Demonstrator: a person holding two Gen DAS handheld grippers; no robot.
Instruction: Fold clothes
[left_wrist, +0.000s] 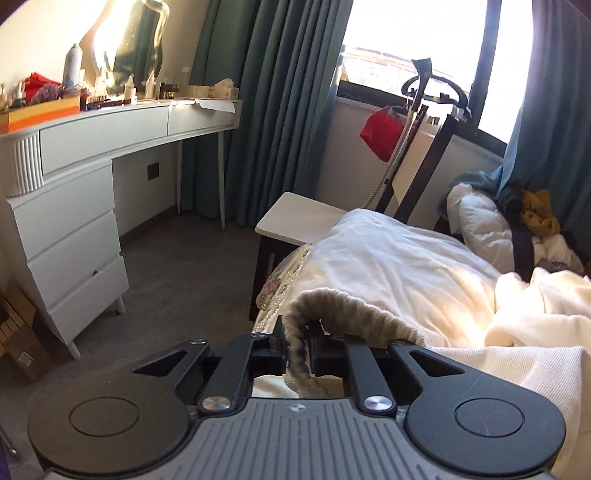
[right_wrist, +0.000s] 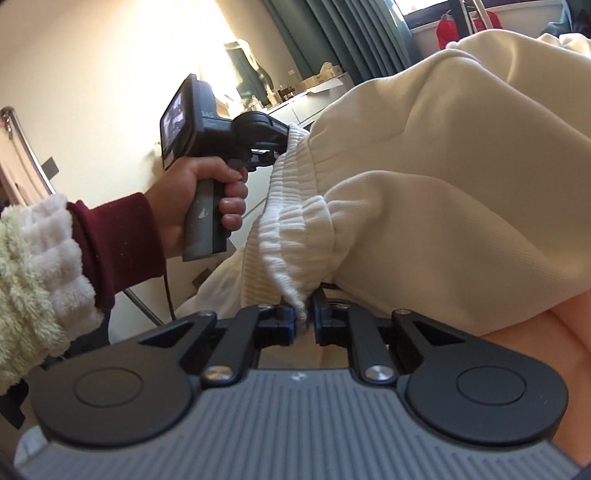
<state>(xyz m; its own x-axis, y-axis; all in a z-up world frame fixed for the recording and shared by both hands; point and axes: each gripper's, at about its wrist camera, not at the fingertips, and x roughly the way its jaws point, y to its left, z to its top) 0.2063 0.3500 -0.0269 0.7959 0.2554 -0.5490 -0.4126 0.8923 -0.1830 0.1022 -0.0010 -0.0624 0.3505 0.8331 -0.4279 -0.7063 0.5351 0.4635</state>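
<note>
Left wrist view, read left to right with the bed (left_wrist: 388, 258) as landmark. Far left of the bed, against the wall: white dressing table (left_wrist: 110, 129) with drawers, crowded with bottles, an orange box (left_wrist: 37, 114) and a wavy mirror (left_wrist: 136, 40). Closer to the bed: teal curtains (left_wrist: 258, 92), then a small cream side table (left_wrist: 295, 218) right at the bed's near corner. Behind the bed's head end: garment steamer stand (left_wrist: 424, 110) with a red bag (left_wrist: 380, 131) hanging, bright window beyond. On the bed's far right: heap of clothes (left_wrist: 517, 218), white, mustard and dark. At the bed's near edge, low in frame: left gripper (left_wrist: 297, 354), jaws clenched on the ribbed waistband (left_wrist: 351, 310), which arches up and blocks part of the blanket.

Right wrist view. Far left: a hand (right_wrist: 199, 199) in a maroon cuff under a fluffy cream sleeve (right_wrist: 40, 266), gripping the other gripper's handle. Left gripper (right_wrist: 271, 147) again, biting the waistband's (right_wrist: 288, 206) upper end. Right of that: cream sweatpants (right_wrist: 443, 166), spread in bulky folds, filling most of the frame and hiding nearly all of the bed. Bottom centre: right gripper (right_wrist: 304, 321), jaws pinched on the waistband's lower end, gathered elastic squeezed between them. Waistband stretched taut between both grippers.
</note>
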